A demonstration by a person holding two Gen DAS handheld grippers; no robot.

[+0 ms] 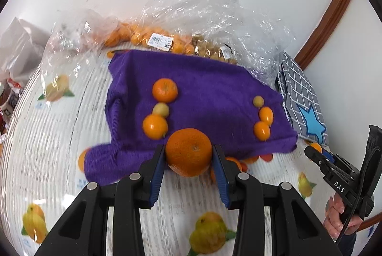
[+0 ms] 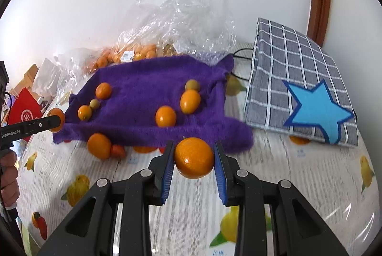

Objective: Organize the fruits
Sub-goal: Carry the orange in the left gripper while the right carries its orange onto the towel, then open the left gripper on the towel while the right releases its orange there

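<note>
My left gripper (image 1: 188, 149) is shut on a large rough-skinned mandarin (image 1: 188, 155), held just above the near edge of the purple cloth (image 1: 203, 79). My right gripper (image 2: 193, 146) is shut on a smooth orange (image 2: 193, 159) over the cloth's (image 2: 143, 84) front edge. Two columns of fruit lie on the cloth. The left column is a mandarin (image 1: 165, 90), a small yellow-green fruit (image 1: 161, 109) and an orange (image 1: 155, 126). The right column is a small green fruit (image 1: 258, 101) and two kumquats (image 1: 266, 115). The left wrist view also shows the right gripper (image 1: 311, 151) at the far right.
Clear plastic bags of oranges and small fruits (image 1: 152, 38) lie behind the cloth against the wall. A grey checked cloth with a blue star (image 2: 298, 79) lies to the right. A loose orange (image 2: 99, 145) sits at the cloth's front edge. The fruit-print tablecloth (image 2: 286, 172) covers the table.
</note>
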